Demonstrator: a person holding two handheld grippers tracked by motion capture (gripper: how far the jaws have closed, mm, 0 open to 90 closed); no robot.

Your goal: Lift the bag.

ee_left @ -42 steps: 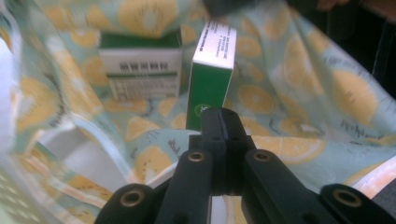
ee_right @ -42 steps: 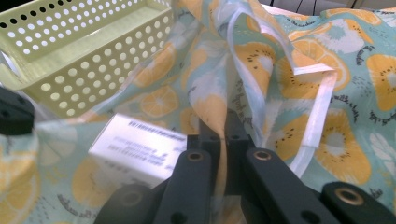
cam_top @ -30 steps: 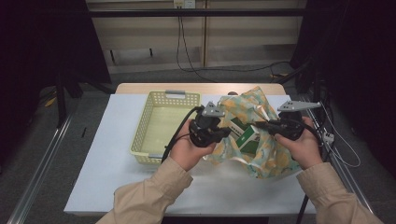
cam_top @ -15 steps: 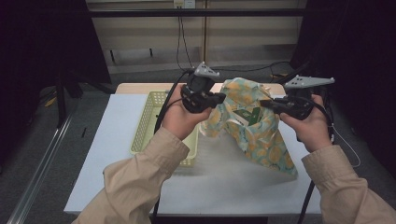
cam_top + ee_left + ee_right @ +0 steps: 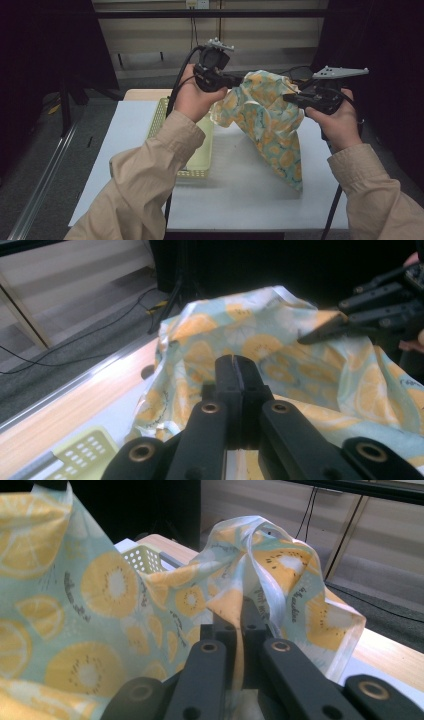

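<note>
- Your left gripper (image 5: 235, 80), at eleven o'clock over the tabletop (image 5: 250, 200), has its jaws clamped on one edge of the citrus-print bag (image 5: 270, 125); a second ago the bag lay slumped on the tabletop beside the basket.
- Your right gripper (image 5: 290, 97), at two o'clock, bites the opposite edge, jaws closed on a fold of printed fabric (image 5: 235, 605).
- Both hands have risen, so the bag now hangs between them, its lower corner draped toward five o'clock, seemingly brushing the tabletop.
- The lift has probably pulled the bag's mouth taut and open; judged from here, the bag looks ready to be carried or filled.
- The yellow basket (image 5: 200, 150) sits at nine o'clock, behind your left sleeve (image 5: 150, 175).
</note>
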